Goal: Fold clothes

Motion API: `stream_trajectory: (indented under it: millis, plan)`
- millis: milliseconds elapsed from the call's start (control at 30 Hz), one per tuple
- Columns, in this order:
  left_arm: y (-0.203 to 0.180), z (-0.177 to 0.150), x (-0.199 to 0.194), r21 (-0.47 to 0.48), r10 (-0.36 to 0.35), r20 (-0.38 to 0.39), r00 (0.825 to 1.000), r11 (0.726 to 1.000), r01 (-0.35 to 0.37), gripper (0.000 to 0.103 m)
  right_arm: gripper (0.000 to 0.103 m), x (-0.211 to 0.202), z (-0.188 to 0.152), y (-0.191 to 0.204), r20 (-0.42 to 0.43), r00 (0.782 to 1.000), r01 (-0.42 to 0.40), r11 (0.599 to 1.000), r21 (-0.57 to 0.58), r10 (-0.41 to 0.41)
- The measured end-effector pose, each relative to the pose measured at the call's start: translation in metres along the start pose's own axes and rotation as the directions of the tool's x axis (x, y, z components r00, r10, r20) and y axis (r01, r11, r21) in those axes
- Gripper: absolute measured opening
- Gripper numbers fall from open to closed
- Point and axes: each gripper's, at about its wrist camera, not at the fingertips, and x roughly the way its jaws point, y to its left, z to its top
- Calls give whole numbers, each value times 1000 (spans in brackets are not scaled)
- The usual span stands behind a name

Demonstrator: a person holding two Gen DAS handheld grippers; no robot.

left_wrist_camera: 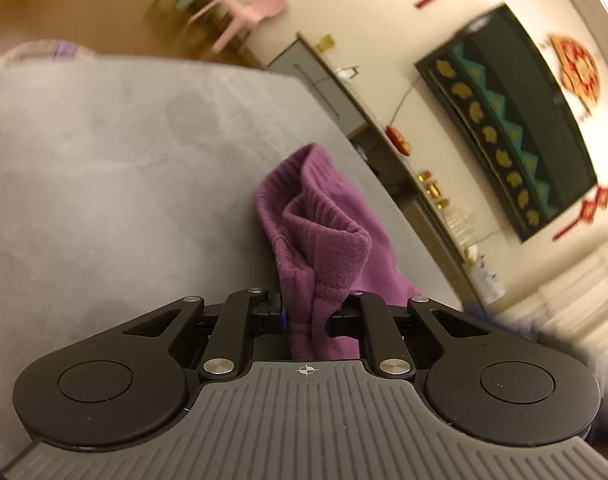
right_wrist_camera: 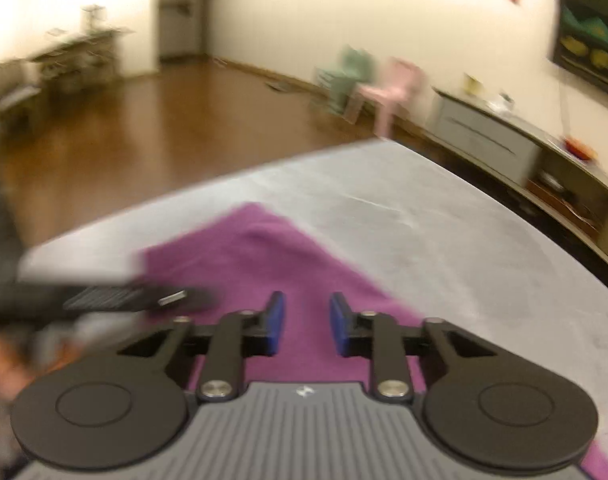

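Purple garment (left_wrist_camera: pixel 323 240) bunched on grey table (left_wrist_camera: pixel 104 160), hem pinched fast in left gripper (left_wrist_camera: pixel 307 312). Right gripper (right_wrist_camera: pixel 304 320) above same cloth, jaws partly apart, gripping nothing.

- Grey table top (left_wrist_camera: pixel 104 180): bare across its left and far stretch in the left wrist view; open passage there.
- Purple garment (left_wrist_camera: pixel 319 236): bunched and raised, pinched in the left gripper (left_wrist_camera: pixel 305 312); blocks the way straight ahead.
- Right gripper (right_wrist_camera: pixel 305 320): jaws apart above flat purple cloth; bare table to the right.
- Blurred dark object (right_wrist_camera: pixel 116 298) at left, just beside the right gripper, narrows that side.
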Motion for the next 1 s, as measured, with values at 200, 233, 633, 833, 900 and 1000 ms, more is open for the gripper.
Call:
stream_trajectory:
  millis: [200,233,633,833,900,1000]
  plan:
    - [-28,-18,-9,193,58,64,996,979,-69,3,19,78,-9,-11,-144,989,47,998,43,-40]
    - [-31,-20,-9,214,65,76,995,974,-80,3,18,72,-11,-12,-145,988,54,996,65,-45]
    - [-164,-110,-6,855,4,175,985,495,-153,6,34,33,-79,-107,-12,998,-55,876,479,69]
    - [-197,-179,32,949,40,-17,999,316,4,24,48,25,-131,-181,75,994,-107,626,773,77]
    - [-196,-185,34,940,54,-30,998,341,10,28,52,29,-144,-185,66,995,-94,622,777,69]
    - [-194,-179,24,900,14,-69,998,432,57,37,56,31,-149,-177,82,993,-115,622,774,81]
